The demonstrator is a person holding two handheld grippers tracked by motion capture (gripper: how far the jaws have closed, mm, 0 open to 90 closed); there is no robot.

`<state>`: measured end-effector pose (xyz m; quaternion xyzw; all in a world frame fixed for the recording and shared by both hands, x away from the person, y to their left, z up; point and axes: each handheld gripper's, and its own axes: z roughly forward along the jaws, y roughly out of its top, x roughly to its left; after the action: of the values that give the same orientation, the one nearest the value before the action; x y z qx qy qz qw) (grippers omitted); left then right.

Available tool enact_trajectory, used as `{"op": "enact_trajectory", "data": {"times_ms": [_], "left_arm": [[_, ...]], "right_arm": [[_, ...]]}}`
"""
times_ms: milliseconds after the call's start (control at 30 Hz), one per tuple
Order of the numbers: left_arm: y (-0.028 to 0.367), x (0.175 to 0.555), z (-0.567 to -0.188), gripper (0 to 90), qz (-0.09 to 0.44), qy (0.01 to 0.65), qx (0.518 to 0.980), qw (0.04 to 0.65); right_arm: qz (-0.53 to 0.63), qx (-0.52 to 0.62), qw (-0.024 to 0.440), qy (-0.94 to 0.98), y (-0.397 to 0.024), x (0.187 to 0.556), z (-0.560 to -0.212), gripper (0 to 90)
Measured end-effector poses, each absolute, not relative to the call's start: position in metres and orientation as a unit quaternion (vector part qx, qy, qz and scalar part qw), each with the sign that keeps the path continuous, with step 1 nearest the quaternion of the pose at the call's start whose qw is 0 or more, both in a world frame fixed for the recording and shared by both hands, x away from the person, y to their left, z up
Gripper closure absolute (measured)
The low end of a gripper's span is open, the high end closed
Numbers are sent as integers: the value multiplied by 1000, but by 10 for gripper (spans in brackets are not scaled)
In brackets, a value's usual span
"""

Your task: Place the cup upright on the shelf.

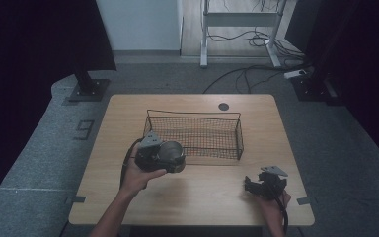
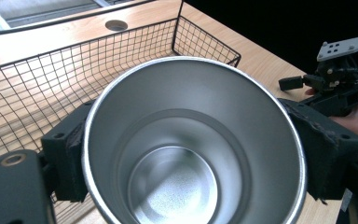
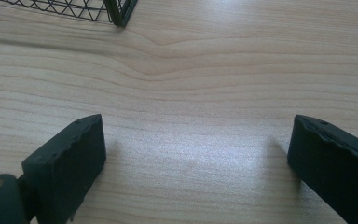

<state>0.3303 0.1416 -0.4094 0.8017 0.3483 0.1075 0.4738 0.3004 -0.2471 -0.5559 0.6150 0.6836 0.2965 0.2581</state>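
Left gripper (image 2: 186,154) pinches a metal cup (image 2: 193,144), one black jaw pressed on each side of the rim. In the left gripper view the cup mouth faces the camera, centre to lower frame, shiny inside wall and round bottom visible, nothing in it. High view gives the outside instead: left gripper (image 1: 170,158) and cup (image 1: 171,154) sit left of centre, cup lying sideways, right at the near left corner of the wire basket (image 1: 195,134); cannot tell if cup touches the mesh. Left hand (image 1: 140,175) comes up from bottom, forearm angled toward upper right, fingers wrapped round the gripper body.

Right gripper (image 3: 196,154) has jaws spread wide, bare wood table (image 3: 191,70) between them, nothing gripped. A basket corner (image 3: 121,11) shows at upper left of the right gripper view. In the high view the right gripper (image 1: 249,185) is lower right, low over the table near the front edge, right hand (image 1: 271,200) behind it. The left gripper view also catches it upper right (image 2: 298,83), grey plate on top.
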Motion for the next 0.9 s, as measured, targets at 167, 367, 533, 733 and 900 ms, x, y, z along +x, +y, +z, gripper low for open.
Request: {"op": "enact_trajectory", "data": {"times_ms": [167, 367, 533, 733, 900], "left_arm": [[142, 334, -406, 144, 109, 350, 801, 473], [142, 341, -403, 144, 112, 353, 802, 469], [142, 347, -405, 144, 114, 358, 800, 468], [142, 352, -402, 144, 118, 354, 798, 473], [140, 355, -398, 144, 116, 347, 801, 473]], "right_arm": [[296, 615, 258, 683, -247, 300, -556, 42], [296, 615, 258, 683, -247, 300, -556, 42], [297, 615, 259, 684, -247, 300, -556, 42], [297, 615, 259, 683, -247, 300, -556, 42], [297, 616, 258, 683, -247, 300, -556, 42]]}}
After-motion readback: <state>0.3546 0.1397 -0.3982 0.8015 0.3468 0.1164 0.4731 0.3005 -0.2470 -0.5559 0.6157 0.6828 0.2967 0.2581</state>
